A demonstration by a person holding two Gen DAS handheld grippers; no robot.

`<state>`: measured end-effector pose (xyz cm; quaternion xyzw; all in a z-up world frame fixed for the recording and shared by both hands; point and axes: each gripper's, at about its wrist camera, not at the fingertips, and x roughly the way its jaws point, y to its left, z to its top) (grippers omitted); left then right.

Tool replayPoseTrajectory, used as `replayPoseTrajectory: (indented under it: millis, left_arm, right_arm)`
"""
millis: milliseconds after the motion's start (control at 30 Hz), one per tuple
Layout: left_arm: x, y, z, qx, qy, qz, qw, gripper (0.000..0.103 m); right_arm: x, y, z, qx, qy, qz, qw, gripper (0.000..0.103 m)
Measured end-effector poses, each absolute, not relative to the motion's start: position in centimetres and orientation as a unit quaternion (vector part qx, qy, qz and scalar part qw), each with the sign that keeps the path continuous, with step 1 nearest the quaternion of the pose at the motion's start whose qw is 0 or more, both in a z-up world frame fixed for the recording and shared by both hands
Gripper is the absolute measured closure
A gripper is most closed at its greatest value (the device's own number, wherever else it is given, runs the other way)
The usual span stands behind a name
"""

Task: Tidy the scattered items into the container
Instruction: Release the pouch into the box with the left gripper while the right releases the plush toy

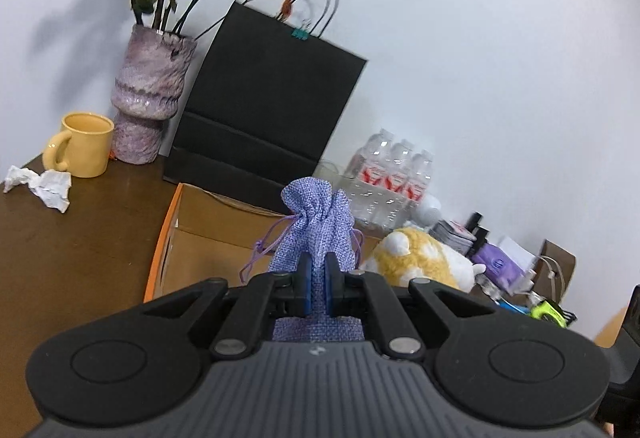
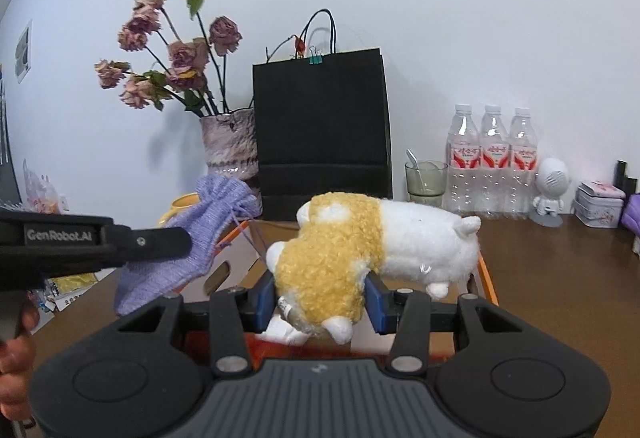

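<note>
My left gripper (image 1: 316, 284) had its jaws pinched nearly together on the purple pouch (image 1: 316, 226), the blue pads squeezing the cloth thin, drawstring neck upright above them. My right gripper (image 2: 322, 296) stood partly open around the plush (image 2: 360, 242), both pads pressed into its yellow belly, the white end sticking out to the right. Both things hung over the open cardboard box (image 1: 208, 234) with the orange edge, the pouch to the left of the plush and just apart from it. In the right view, the left gripper reached in from the left with the pouch in front of the vase (image 2: 230, 146). Behind the box stood a black bag (image 2: 322, 130); beside it, a glass (image 2: 426, 178) and three bottles (image 2: 492, 158). A yellow mug (image 1: 84, 144) and crumpled paper (image 1: 44, 184) lay on the table (image 1: 72, 258) at left.
</note>
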<state>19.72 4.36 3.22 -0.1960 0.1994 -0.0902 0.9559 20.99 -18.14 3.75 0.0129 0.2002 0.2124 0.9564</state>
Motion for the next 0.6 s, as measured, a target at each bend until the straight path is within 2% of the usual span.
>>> replayPoseTrajectory:
  millis: [267, 500, 533, 600]
  left_arm:
    - [28.0, 5.0, 0.1, -0.217, 0.233, -0.076, 0.945, 0.096]
    - [31.1, 4.8, -1.4, -0.195, 0.256, -0.058, 0.945, 0.094]
    - [31.3, 4.8, -1.6, -0.193, 0.260, -0.055, 0.944, 0.091]
    - [31.7, 4.8, -2.1, -0.191, 0.275, -0.047, 0.941, 0.071]
  right_arm:
    - [29.7, -15.7, 1.6, 0.013, 0.234, 0.224, 0.946, 0.059]
    - [33.3, -15.1, -0.8, -0.008, 0.270, 0.218, 0.938, 0.058]
    - [33.6, -15.3, -1.2, -0.009, 0.275, 0.214, 0.937, 0.057]
    - [34.1, -15.6, -1.6, -0.008, 0.286, 0.212, 0.934, 0.052]
